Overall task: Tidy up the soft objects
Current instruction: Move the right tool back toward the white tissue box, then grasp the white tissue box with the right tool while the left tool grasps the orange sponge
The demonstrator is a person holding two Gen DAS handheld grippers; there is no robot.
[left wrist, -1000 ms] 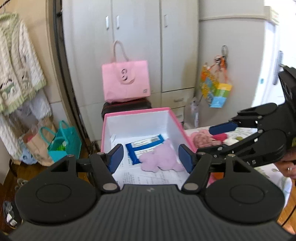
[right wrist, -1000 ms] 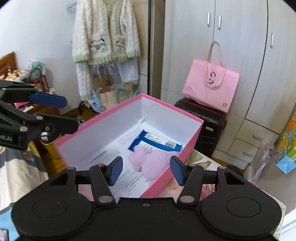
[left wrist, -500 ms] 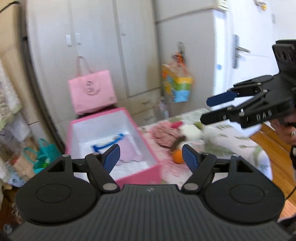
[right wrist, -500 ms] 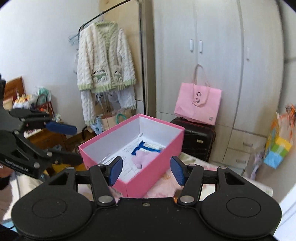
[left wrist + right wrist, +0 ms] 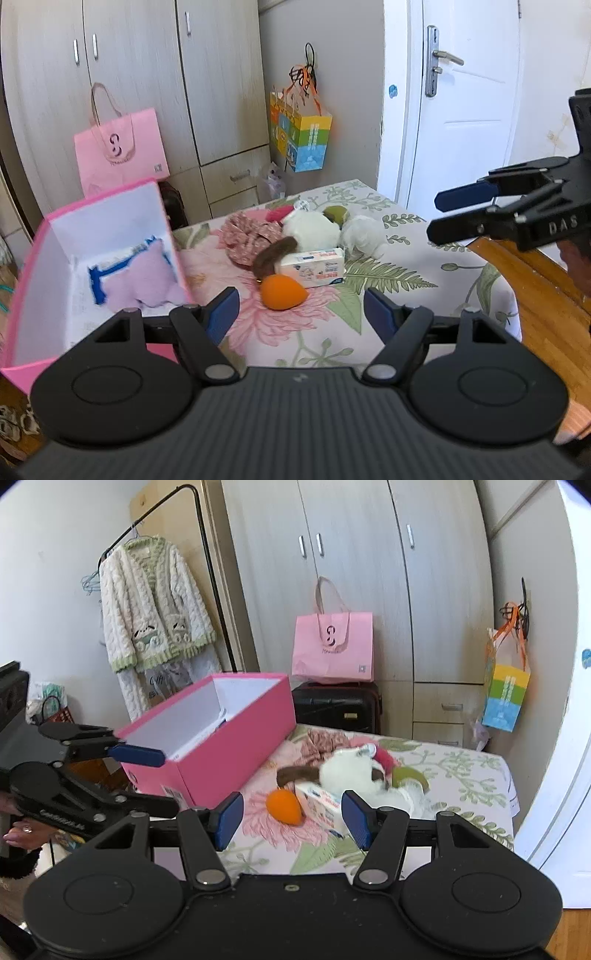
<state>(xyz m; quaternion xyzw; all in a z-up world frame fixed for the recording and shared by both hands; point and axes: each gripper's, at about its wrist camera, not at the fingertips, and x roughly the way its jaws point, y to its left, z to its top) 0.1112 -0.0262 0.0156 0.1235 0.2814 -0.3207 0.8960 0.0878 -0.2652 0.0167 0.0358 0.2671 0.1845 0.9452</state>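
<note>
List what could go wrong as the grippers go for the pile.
The orange sponge touches the tissue pack and brown piece; closing the left gripper there could catch two things. The open right gripper aims at the same spot, so they may collide. The pink box overhangs the table edge.

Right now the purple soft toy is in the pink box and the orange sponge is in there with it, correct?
Not quite. The purple soft toy is in the pink box, but the orange sponge lies on the flowered tablecloth outside it, beside the tissue pack. The left wrist view shows this.
</note>
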